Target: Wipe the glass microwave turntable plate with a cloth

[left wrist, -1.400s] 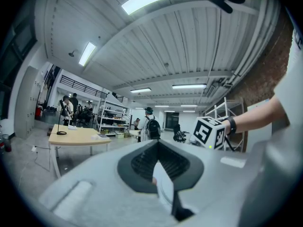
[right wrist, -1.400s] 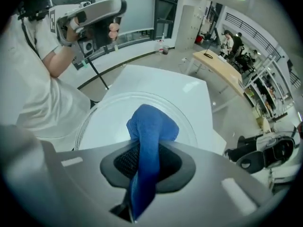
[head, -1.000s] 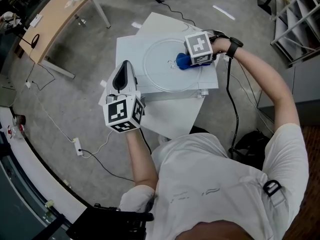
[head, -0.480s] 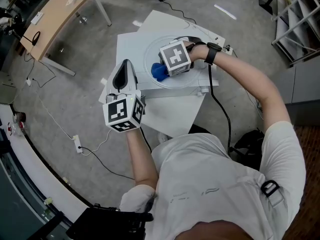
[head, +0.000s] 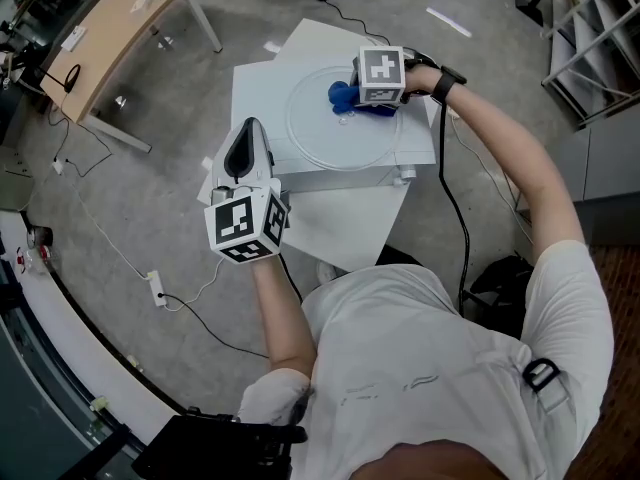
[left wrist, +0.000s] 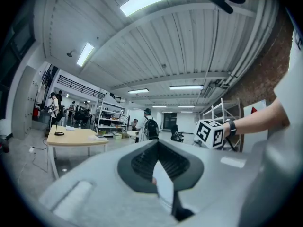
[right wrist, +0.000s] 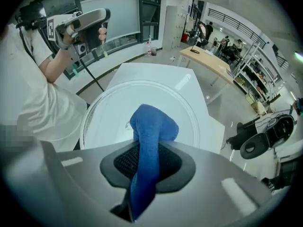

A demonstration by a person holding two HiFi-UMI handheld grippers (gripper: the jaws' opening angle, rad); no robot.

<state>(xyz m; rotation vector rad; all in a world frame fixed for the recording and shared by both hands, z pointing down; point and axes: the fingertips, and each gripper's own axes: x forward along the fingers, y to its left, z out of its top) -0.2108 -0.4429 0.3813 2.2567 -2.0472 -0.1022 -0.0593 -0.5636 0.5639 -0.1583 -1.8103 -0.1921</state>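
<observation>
The round clear glass turntable plate (head: 308, 146) lies flat on a white box top (head: 256, 96). My right gripper (head: 347, 98) is shut on a blue cloth (head: 339, 94) and presses it on the plate's far part, near the middle. In the right gripper view the blue cloth (right wrist: 152, 126) sticks out of the right gripper (right wrist: 150, 150) over the plate (right wrist: 106, 109). My left gripper (head: 249, 133) hangs off the box's near left corner, away from the plate. In the left gripper view the left gripper (left wrist: 162, 176) points up into the room, jaws together, holding nothing I can make out.
White boards (head: 340, 226) stick out under the box toward me. A wooden desk (head: 112, 36) stands at the upper left, a metal rack (head: 592, 40) at the right. Cables and a power strip (head: 155, 290) lie on the concrete floor.
My right gripper swept the cloth from the plate's right side to its near left, then up to the far part. The left gripper stayed still.
</observation>
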